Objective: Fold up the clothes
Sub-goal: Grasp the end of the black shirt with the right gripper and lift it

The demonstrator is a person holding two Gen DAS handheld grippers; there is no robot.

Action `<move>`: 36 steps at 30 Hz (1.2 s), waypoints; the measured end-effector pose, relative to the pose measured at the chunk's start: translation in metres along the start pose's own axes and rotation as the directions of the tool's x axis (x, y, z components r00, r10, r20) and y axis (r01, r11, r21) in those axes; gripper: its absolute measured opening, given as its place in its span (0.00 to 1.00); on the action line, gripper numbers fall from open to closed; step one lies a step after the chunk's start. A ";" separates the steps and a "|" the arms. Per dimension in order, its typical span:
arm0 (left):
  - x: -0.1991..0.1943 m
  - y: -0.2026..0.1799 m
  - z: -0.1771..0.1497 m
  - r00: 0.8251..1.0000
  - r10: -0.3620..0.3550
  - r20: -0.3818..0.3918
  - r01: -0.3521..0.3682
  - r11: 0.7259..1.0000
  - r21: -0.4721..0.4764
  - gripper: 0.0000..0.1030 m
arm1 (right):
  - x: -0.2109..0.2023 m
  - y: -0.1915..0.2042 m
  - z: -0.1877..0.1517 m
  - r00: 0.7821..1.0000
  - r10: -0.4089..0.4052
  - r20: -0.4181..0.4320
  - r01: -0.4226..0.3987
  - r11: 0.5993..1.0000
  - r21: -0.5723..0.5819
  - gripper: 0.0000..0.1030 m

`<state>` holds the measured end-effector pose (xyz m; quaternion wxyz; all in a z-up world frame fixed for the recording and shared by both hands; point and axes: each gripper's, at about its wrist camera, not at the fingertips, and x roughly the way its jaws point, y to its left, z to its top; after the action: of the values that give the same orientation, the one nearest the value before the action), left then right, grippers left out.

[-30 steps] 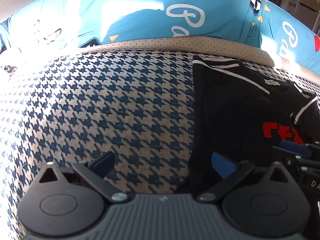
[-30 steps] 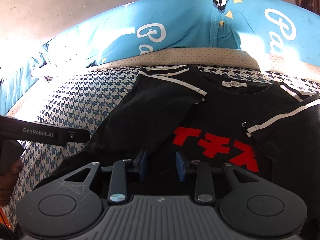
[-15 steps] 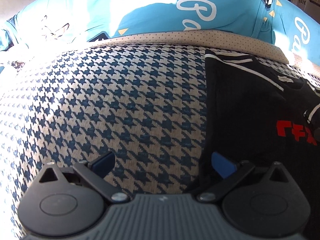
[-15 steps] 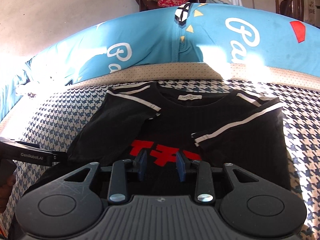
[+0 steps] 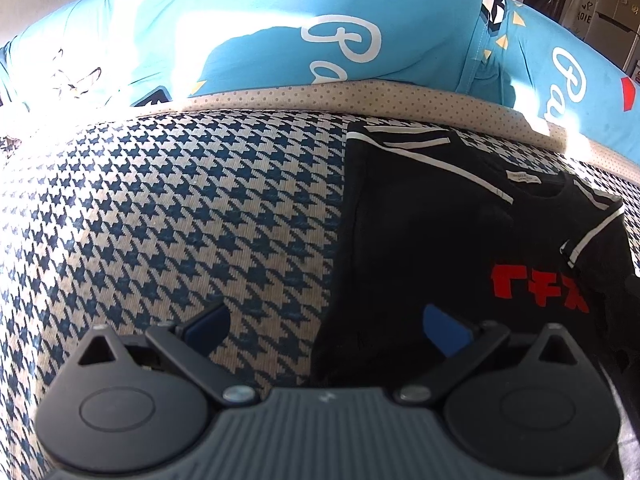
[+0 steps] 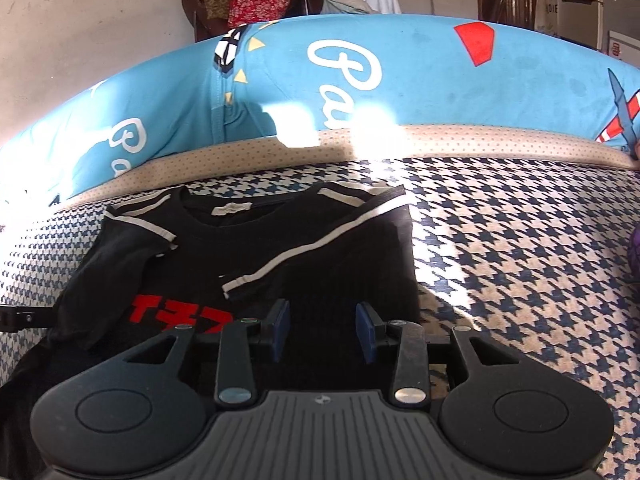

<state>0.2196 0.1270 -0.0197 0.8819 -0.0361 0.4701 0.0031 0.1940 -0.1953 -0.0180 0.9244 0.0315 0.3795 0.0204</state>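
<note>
From the left wrist, the left claw gapes wide over the houndstooth bed cover at the black T-shirt's edge, while from the right wrist the right claw, jaws just widening, hovers released above the same shirt, sleeves folded inward.

T-shirt flat on the bed, pillows behind it.

The T-shirt lies on the bed cover with both sleeves folded in over its chest, its collar toward 12 o'clock. Two pillows lie side by side along the far edge of the bed at 12 o'clock. In the left wrist view the T-shirt sits at 3 o'clock, with bare cover at 9 o'clock.
</note>
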 end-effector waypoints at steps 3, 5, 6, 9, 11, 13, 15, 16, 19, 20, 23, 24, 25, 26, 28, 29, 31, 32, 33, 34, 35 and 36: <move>0.002 -0.011 0.000 1.000 0.012 0.010 -0.012 1.000 0.012 1.00 | 0.002 -0.004 -0.001 0.998 -0.058 -0.020 0.058 0.998 -0.009 0.36; 0.004 -0.019 0.001 1.000 0.007 0.011 -0.007 1.000 0.018 1.00 | 0.003 -0.008 0.000 0.996 -0.082 -0.025 0.082 0.997 -0.001 0.40; 0.005 -0.022 0.001 1.000 0.005 0.011 -0.005 1.000 0.021 1.00 | 0.003 -0.011 0.000 0.996 -0.087 -0.029 0.087 0.996 0.008 0.41; 0.008 -0.031 0.002 1.000 0.002 0.010 -0.003 0.999 0.034 1.00 | 0.003 -0.019 -0.001 0.995 -0.088 -0.042 0.089 0.995 0.042 0.47; 0.011 -0.035 0.002 1.000 0.002 0.008 -0.003 0.999 0.038 1.00 | 0.004 -0.025 -0.002 0.996 -0.070 -0.059 0.074 0.995 0.064 0.48; 0.013 -0.037 0.002 1.000 0.002 0.002 -0.002 0.999 0.037 1.00 | 0.007 -0.033 -0.004 0.996 -0.041 -0.085 0.049 0.995 0.092 0.49; 0.015 -0.038 0.002 1.000 -0.001 -0.002 0.001 0.999 0.035 1.00 | 0.009 -0.039 -0.007 0.996 -0.012 -0.089 0.022 0.993 0.112 0.49; 0.015 -0.038 0.002 1.000 -0.002 -0.002 0.002 0.999 0.034 1.00 | 0.008 -0.040 -0.008 0.996 -0.004 -0.087 0.014 0.994 0.112 0.49; 0.015 -0.038 0.002 1.000 -0.003 -0.003 0.003 0.999 0.034 1.00 | 0.008 -0.041 -0.011 0.997 0.013 -0.075 -0.005 0.994 0.112 0.49; 0.015 -0.038 0.002 1.000 -0.003 -0.003 0.004 0.999 0.035 1.00 | 0.008 -0.040 -0.012 0.997 0.014 -0.071 -0.006 0.994 0.111 0.44; 0.015 -0.037 0.001 1.000 -0.002 -0.002 0.002 0.999 0.034 1.00 | 0.009 -0.034 -0.013 0.998 0.022 -0.060 -0.018 0.997 0.080 0.30; 0.015 -0.036 0.001 1.000 -0.002 -0.002 0.002 0.999 0.033 1.00 | 0.009 -0.034 -0.013 0.998 0.026 -0.056 -0.022 0.996 0.082 0.27; 0.014 -0.035 0.002 1.000 -0.003 -0.002 0.003 1.000 0.031 1.00 | 0.009 -0.033 -0.014 0.998 0.031 -0.052 -0.026 0.996 0.085 0.22; 0.014 -0.035 0.002 1.000 -0.003 -0.002 0.003 1.000 0.029 1.00 | 0.009 -0.032 -0.014 0.998 0.035 -0.048 -0.030 0.996 0.088 0.16; 0.013 -0.034 0.002 1.000 -0.003 -0.001 0.003 1.000 0.027 1.00 | 0.008 -0.032 -0.014 0.998 0.043 -0.040 -0.038 0.994 0.104 0.10; 0.013 -0.033 0.002 1.000 -0.003 0.000 0.003 1.000 0.027 1.00 | 0.006 -0.030 -0.013 0.999 0.041 -0.034 -0.037 0.994 0.102 0.09; 0.012 -0.033 0.002 1.000 -0.002 0.002 0.002 1.000 0.029 1.00 | 0.002 -0.024 -0.012 0.999 0.029 -0.016 -0.027 0.997 0.074 0.09; 0.012 -0.032 0.002 1.000 0.000 0.002 -0.001 1.000 0.030 1.00 | 0.000 -0.020 -0.011 1.000 0.026 -0.002 -0.026 0.998 0.057 0.09; 0.012 -0.031 0.001 1.000 0.003 0.002 -0.003 1.000 0.031 1.00 | -0.003 -0.016 -0.010 1.000 0.026 0.012 -0.026 0.999 0.042 0.09; 0.012 -0.030 0.001 1.000 0.006 0.002 -0.006 1.000 0.030 1.00 | -0.005 -0.012 -0.009 0.999 0.025 0.026 -0.026 0.999 0.026 0.09; 0.011 -0.028 0.001 1.000 0.008 0.001 -0.008 1.000 0.025 1.00 | -0.007 -0.008 -0.008 0.999 0.032 0.036 -0.033 0.999 0.019 0.09; 0.011 -0.026 0.001 1.000 0.010 0.000 -0.010 1.000 0.020 1.00 | -0.008 -0.004 -0.007 0.998 0.041 0.045 -0.042 0.999 0.013 0.09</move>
<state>0.2278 0.1007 -0.0269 0.8822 -0.0248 0.4702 0.0026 0.1836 -0.1996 -0.0172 0.9319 0.0464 0.3580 0.0363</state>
